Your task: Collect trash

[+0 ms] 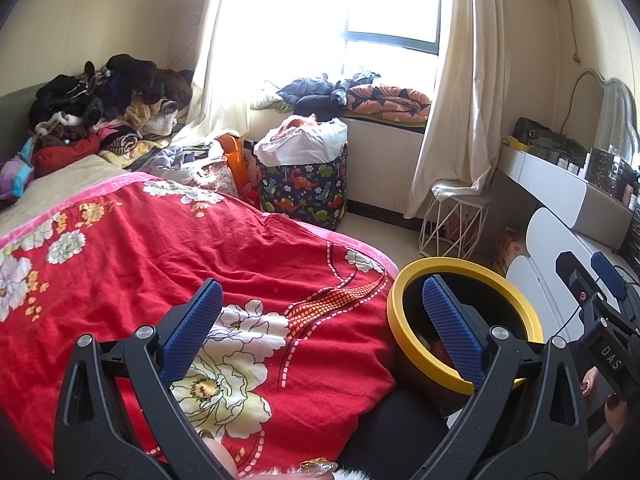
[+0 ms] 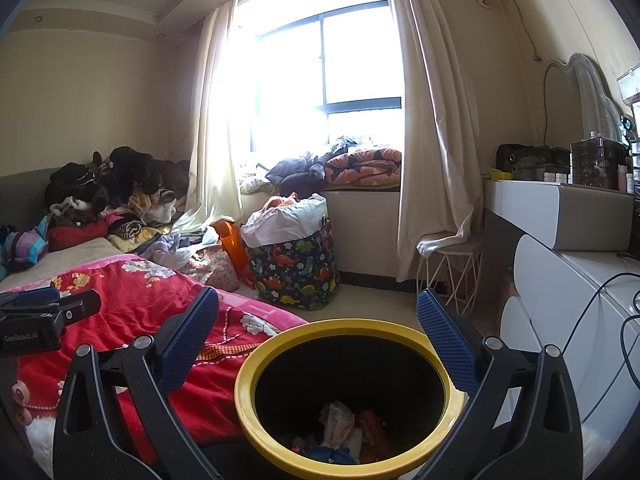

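Trash [image 2: 340, 428] already lies at the bottom of a black bin with a yellow rim [image 2: 256, 364], which stands on the floor just beside a bed draped in a red floral quilt [image 1: 200, 264]. Seen from the right wrist, the load is a loose heap: crumpled white wrapper or paper, something red-orange, and a scrap of blue low in the pile. The bin looks far from full, its dark inner wall bare above the heap.

Both tools are empty. The right gripper [image 2: 318, 312] hangs over the bin's mouth with its blue pads spread wide, one on either side of the rim and holding nothing. The left gripper [image 1: 320, 300], fingers likewise parted, points across the quilt's edge with the bin at its right side.

No loose litter can be made out on the quilt or on the visible strip of floor, so the step in hand appears to be a search for the next piece. That would be done best by sweeping each camera slowly over bed and floor, keeping the fingers apart until a scrap sits squarely between them, and steering clear of the clothes pile [image 1: 100, 104] and the dinosaur-print basket [image 1: 304, 188], which look like laundry, not rubbish
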`<action>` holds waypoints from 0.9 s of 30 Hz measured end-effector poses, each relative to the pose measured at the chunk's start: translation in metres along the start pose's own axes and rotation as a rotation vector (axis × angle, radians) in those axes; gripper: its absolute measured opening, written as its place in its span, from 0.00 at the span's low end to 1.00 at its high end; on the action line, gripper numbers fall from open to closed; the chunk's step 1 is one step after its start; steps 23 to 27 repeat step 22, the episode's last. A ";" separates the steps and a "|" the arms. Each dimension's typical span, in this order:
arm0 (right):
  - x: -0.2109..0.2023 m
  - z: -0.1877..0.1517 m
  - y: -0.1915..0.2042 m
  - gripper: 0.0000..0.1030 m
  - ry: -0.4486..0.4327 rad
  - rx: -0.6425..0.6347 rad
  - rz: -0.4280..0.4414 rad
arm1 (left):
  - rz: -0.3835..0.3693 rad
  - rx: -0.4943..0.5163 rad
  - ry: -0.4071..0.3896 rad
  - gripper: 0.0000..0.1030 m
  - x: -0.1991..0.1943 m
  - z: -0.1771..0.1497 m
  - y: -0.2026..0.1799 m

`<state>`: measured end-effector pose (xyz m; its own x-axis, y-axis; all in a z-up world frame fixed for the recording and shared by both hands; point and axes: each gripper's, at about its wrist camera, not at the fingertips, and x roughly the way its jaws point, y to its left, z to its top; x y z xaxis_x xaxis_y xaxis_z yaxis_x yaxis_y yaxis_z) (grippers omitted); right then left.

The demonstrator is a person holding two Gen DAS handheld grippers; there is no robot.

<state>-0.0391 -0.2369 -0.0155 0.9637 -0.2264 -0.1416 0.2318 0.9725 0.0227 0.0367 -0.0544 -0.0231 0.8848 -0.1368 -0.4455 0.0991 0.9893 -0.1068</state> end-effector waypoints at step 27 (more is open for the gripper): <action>0.045 -0.019 0.392 0.94 0.469 -0.284 0.945 | 0.904 -0.439 0.096 0.89 -0.099 -0.056 0.320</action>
